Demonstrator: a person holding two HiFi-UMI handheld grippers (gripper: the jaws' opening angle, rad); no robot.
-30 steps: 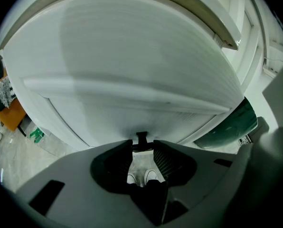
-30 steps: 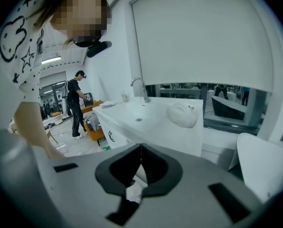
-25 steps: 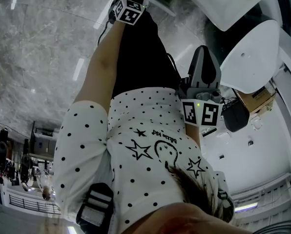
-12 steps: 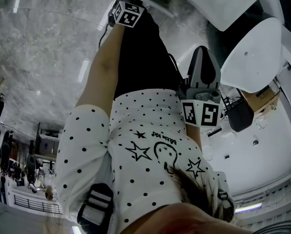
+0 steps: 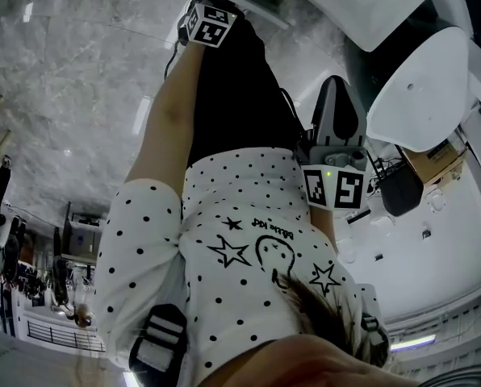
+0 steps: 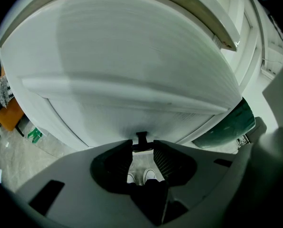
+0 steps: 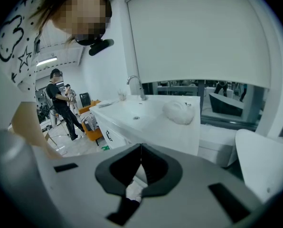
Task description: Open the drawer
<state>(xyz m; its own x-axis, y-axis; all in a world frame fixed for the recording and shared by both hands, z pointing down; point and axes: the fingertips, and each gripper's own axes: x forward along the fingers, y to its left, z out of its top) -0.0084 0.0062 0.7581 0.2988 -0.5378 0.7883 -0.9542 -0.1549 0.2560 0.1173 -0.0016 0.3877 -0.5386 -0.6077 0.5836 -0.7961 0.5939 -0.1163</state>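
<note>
White drawer front (image 6: 132, 70) sits directly ahead of the left tool (image 6: 142, 147), which is clamped on the small black drawer handle (image 6: 141, 137). Right tool (image 7: 140, 152) is clenched on nothing, facing a white sink tabletop (image 7: 179, 132).

The left gripper (image 6: 142, 147) has its two ribbed jaws closed to a narrow gap, their tips pressed on either side of a small black handle (image 6: 141, 137). The handle sits at the lower edge of a broad white drawer front (image 6: 132, 70) that fills most of the view. Through the gap, a pair of white shoes (image 6: 141, 177) shows on the floor. A dark green rounded thing (image 6: 241, 122) lies beyond the front's right edge.
</note>
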